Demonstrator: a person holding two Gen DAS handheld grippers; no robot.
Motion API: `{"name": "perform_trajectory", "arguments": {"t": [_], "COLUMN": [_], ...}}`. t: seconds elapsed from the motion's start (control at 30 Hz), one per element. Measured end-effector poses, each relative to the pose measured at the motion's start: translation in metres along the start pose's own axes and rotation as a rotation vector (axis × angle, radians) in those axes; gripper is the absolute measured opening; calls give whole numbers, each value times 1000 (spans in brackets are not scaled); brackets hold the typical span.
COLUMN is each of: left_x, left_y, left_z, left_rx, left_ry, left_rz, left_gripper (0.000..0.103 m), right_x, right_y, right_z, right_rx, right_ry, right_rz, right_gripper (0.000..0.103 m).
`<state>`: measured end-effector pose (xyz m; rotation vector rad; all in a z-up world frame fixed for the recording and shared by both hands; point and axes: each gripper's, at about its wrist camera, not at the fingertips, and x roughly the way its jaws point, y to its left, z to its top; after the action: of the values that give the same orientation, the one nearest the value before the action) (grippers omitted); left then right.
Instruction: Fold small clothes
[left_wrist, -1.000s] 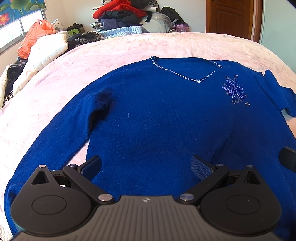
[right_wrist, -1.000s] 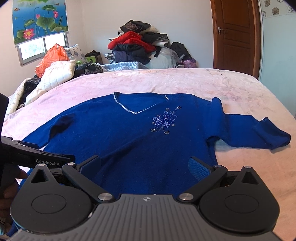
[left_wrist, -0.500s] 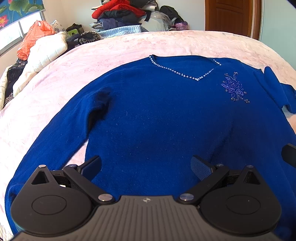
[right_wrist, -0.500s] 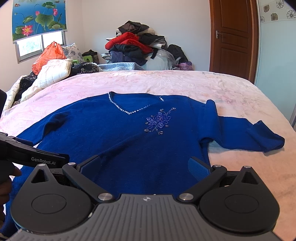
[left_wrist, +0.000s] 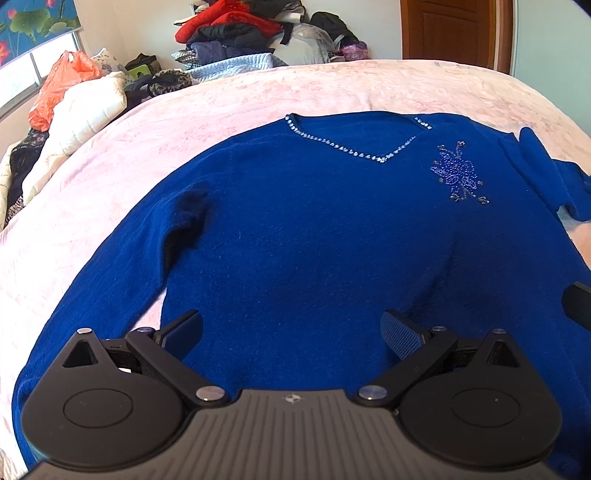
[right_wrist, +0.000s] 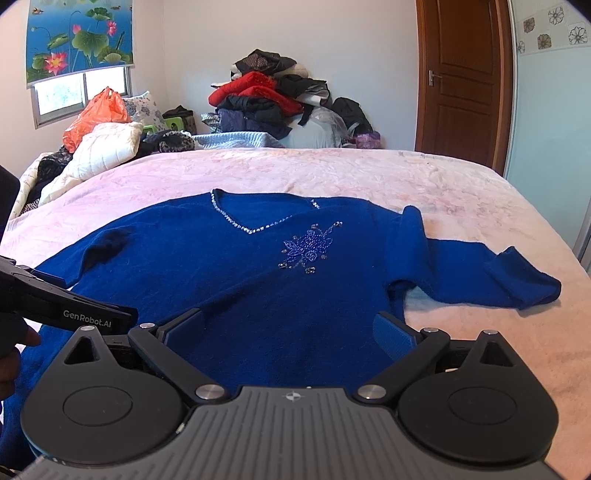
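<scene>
Knitwear — a royal-blue V-neck sweater (right_wrist: 258, 280) with a beaded neckline and sequin flower (front up) — is lying spread flat on the pale pink bedspread (right_wrist: 443, 184), one sleeve reaching toward the bed's right side. The left gripper (left_wrist: 291, 328) and right gripper (right_wrist: 288, 328) are hovering over its hem, both gaping wide, gripping nothing.

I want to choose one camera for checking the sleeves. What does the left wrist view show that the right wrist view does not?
Only the left wrist view shows the whole long sleeve on the window side, down to its end. Only the right wrist view shows the other sleeve's cuff, the door handle, and the left tool from outside. Both share the blue sweater, its beaded flower, the pink bedspread and an open tool.
</scene>
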<state>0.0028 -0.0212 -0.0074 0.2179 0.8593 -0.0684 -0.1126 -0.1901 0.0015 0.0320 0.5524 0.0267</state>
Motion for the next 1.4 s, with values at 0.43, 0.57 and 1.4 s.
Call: {"name": "perform_trajectory", "arguments": {"t": [0.43,0.57,1.4], "left_x": [3,8,21], "left_y": [-34,-48,-77], "left_z": [15,20,31], "left_rx": [71,99,171], "left_ry": [-13,-10,-29], "left_rz": [-32,-45,-51], "left_gripper": [103,103,103], "right_x": [1,2,94], "right_y": [-33,-41,-200], "right_z": [-6,-10,22], "right_rx": [72,62,1], "right_ry": [10,11,2], "right_rz": [29,-20,-452], "right_gripper": [99,98,62]}}
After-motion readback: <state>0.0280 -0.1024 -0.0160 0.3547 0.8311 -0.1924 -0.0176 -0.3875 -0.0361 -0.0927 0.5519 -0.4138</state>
